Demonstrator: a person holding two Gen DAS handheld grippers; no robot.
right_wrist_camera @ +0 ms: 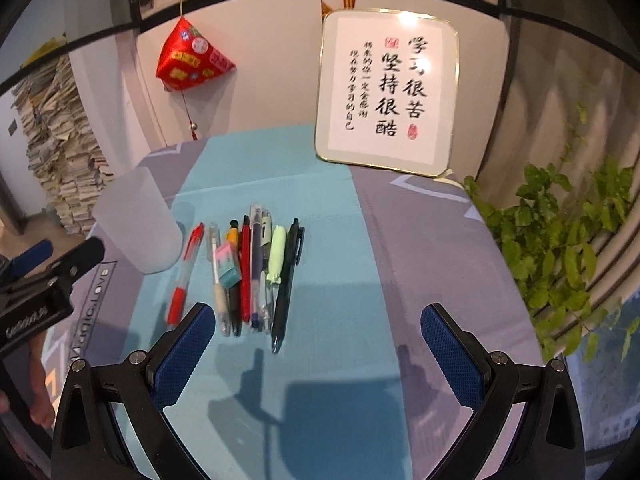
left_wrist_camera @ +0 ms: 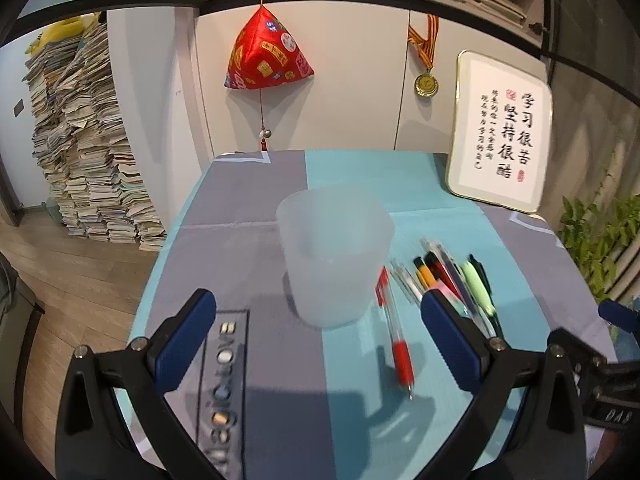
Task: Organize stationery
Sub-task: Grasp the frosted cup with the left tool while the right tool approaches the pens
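Note:
A frosted plastic cup stands upright on the table, just ahead of my open left gripper; its inside looks bare. To the cup's right lie several pens side by side, the nearest a red pen. In the right wrist view the same cup is at the left, with the red pen, a pink-and-teal eraser, a pale green pen and a black pen in a row. My right gripper hangs open above the cloth, just short of the pen tips.
A blue-and-grey cloth covers the table. A framed calligraphy board leans at the back right, with a leafy plant past the right edge. A red hanging ornament and a tall paper stack are beyond the table.

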